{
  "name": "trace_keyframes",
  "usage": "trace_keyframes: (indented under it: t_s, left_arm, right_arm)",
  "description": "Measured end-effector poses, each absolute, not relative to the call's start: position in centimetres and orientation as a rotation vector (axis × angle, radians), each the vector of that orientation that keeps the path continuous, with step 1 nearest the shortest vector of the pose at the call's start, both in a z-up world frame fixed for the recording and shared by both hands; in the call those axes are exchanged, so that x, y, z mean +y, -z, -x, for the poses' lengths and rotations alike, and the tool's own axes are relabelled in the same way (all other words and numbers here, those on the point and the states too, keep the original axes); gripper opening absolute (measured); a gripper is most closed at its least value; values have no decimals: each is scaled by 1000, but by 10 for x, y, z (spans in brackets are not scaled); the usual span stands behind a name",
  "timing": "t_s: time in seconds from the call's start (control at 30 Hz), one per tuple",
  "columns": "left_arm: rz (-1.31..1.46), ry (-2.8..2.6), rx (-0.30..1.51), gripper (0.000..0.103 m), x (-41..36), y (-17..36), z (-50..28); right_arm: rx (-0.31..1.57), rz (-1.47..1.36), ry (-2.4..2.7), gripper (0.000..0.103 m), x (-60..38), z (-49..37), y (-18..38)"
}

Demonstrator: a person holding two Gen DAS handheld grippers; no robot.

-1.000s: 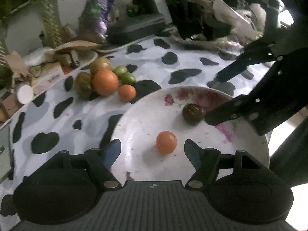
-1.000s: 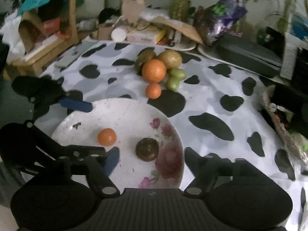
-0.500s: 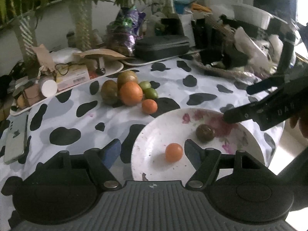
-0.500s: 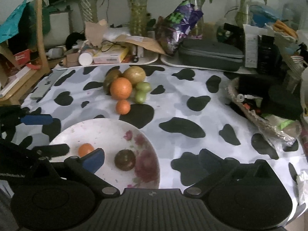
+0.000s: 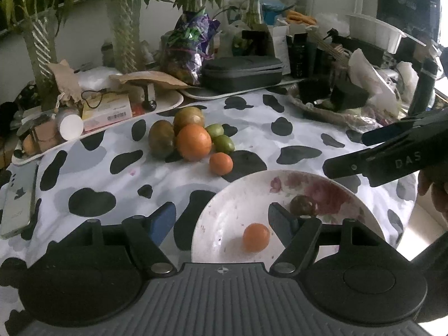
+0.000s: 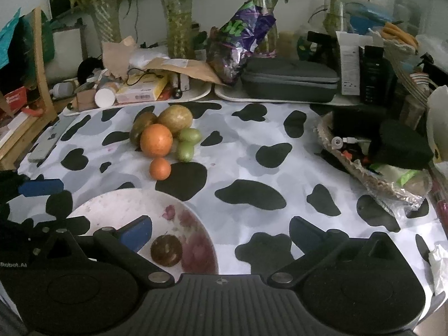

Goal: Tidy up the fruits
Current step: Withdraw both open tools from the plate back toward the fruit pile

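Note:
A white flowered plate (image 5: 240, 196) (image 6: 112, 204) lies at the near edge of the cow-print table. On it lie a small orange fruit (image 5: 256, 237) and a dark round fruit (image 5: 303, 205) (image 6: 165, 250). Further back is a cluster: a big orange (image 5: 193, 142) (image 6: 156, 140), a small orange fruit (image 5: 221, 163) (image 6: 160, 168), two green fruits (image 5: 223, 142) (image 6: 185, 150) and two brownish fruits (image 5: 161, 139) (image 6: 175, 118). My left gripper (image 5: 221, 219) is open and empty above the plate's left edge. My right gripper (image 6: 221, 231) is open and empty above the plate's right edge.
Trays of clutter (image 5: 106, 112), a grey zip case (image 5: 242, 73) (image 6: 289, 79) and plant vases (image 6: 176, 28) line the table's back. A foil basket of odds (image 6: 372, 165) is at the right. A phone (image 5: 16, 201) lies at the left edge.
Both grippers have pulled back and risen away from the plate. The right gripper has opened wider and swung right. The fruits have not moved.

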State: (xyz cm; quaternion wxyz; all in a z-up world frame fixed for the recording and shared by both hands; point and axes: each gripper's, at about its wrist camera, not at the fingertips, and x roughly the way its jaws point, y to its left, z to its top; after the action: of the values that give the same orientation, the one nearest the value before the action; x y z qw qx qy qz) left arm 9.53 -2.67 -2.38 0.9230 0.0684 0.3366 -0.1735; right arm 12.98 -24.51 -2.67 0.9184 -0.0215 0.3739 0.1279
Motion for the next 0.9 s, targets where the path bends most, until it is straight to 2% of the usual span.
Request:
trace_keyframes:
  t_s: [0.9]
  left_arm:
    - [-135,460,717,70,-33,41,-166]
  right_arm:
    - [767,114,-233,103,-234,-185,38]
